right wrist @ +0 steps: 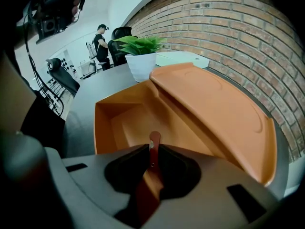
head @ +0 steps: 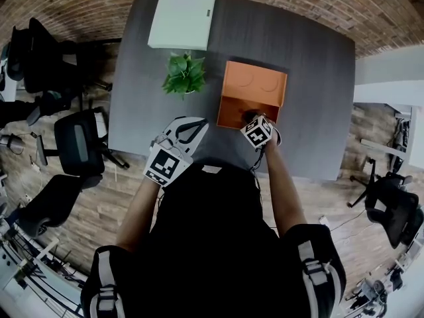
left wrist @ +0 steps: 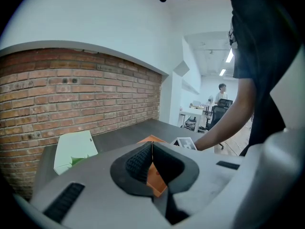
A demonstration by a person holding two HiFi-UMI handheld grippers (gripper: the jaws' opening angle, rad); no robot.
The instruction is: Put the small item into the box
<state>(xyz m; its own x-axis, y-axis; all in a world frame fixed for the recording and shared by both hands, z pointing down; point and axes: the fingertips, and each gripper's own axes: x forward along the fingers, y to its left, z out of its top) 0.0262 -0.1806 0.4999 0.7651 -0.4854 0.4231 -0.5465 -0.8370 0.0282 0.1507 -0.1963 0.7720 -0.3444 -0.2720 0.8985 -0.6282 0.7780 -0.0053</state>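
An orange box (head: 252,93) lies open on the dark table (head: 311,78), its lid (right wrist: 214,109) folded back toward the brick wall. My right gripper (right wrist: 152,152) hangs over the box's near edge (head: 254,119) and is shut on a small, thin reddish-brown item (right wrist: 154,144) that sticks up between the pads. The inside of the box (right wrist: 138,123) shows nothing in it. My left gripper (head: 189,130) is held left of the box, above the table's near edge. Its jaws (left wrist: 151,160) are shut with nothing in them, and a bit of the orange box (left wrist: 155,179) shows beyond them.
A potted green plant (head: 184,73) stands just left of the box, white pot (right wrist: 141,65). A flat white box (head: 182,15) lies at the table's far edge. Office chairs (head: 78,141) stand on the left, another (head: 391,207) on the right. A person (right wrist: 101,42) stands far off.
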